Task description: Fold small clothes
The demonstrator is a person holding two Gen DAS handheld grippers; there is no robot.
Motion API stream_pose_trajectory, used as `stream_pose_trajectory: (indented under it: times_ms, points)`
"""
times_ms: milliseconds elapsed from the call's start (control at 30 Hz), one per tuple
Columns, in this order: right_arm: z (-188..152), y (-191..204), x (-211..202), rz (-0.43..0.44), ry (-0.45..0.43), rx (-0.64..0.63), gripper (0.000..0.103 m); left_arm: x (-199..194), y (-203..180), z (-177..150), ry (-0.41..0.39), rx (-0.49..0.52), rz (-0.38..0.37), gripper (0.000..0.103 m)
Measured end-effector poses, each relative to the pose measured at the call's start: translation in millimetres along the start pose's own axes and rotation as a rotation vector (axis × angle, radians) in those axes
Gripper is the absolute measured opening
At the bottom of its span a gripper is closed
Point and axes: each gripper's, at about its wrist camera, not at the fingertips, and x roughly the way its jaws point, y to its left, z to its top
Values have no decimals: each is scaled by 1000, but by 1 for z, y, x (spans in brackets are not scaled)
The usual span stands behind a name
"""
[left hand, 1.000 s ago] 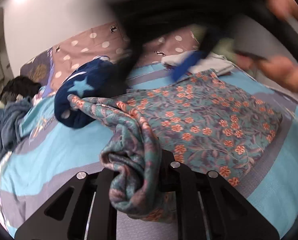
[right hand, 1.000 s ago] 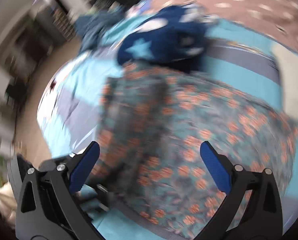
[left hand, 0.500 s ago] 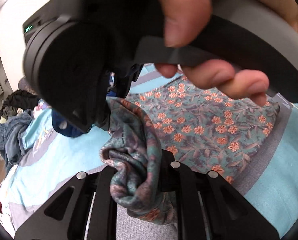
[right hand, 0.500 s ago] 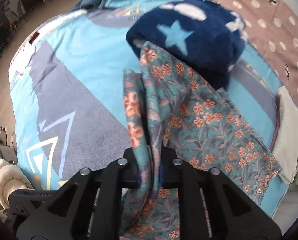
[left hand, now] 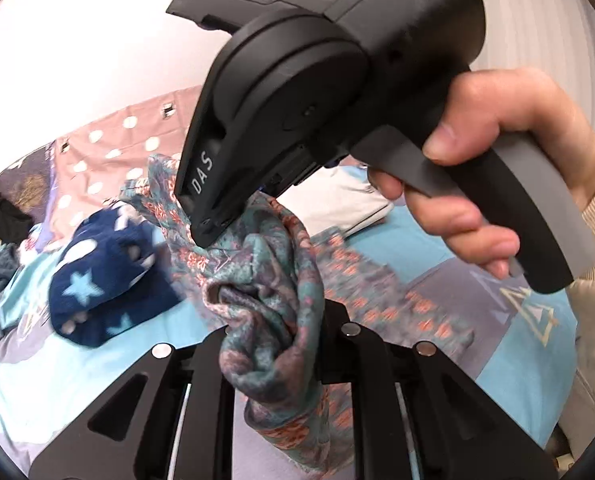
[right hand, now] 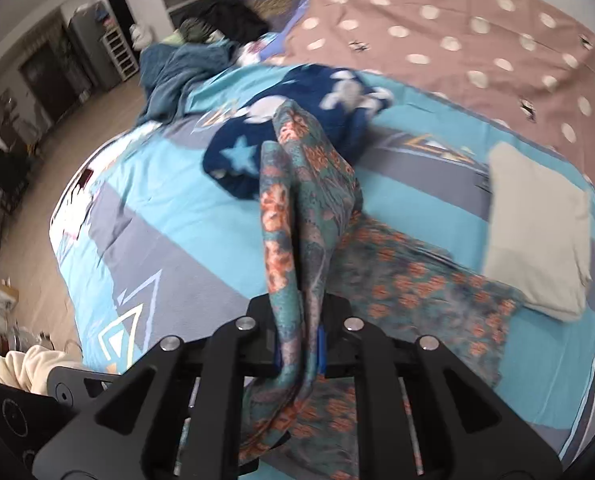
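Observation:
A teal floral garment with orange flowers is lifted off the bed. My left gripper is shut on a bunched edge of it. My right gripper is shut on another edge of the floral garment, which rises in a fold in front of it. The rest of the cloth trails down onto the bedspread. In the left wrist view the right gripper's black body and the hand holding it fill the upper frame, close above the cloth.
A navy star-patterned garment lies on the blue and grey bedspread behind the floral one. A folded cream cloth lies to the right. A pink dotted cover and a heap of dark clothes sit farther back.
My right gripper came in open, closed on the floral garment's edge, and both grippers have lifted the cloth higher off the bed. The right gripper has moved up and away from the left camera.

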Motion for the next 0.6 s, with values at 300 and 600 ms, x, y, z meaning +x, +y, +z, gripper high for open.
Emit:
stream_pose_trajectory:
  times_ms: [300,600]
  points:
    - [-38,-91,0,28,-1,139,12,62,-62,8,63,4,-81,15]
    - [-99,-161,44,131,34,305,12,119,-98,-24,256,16,-153,19]
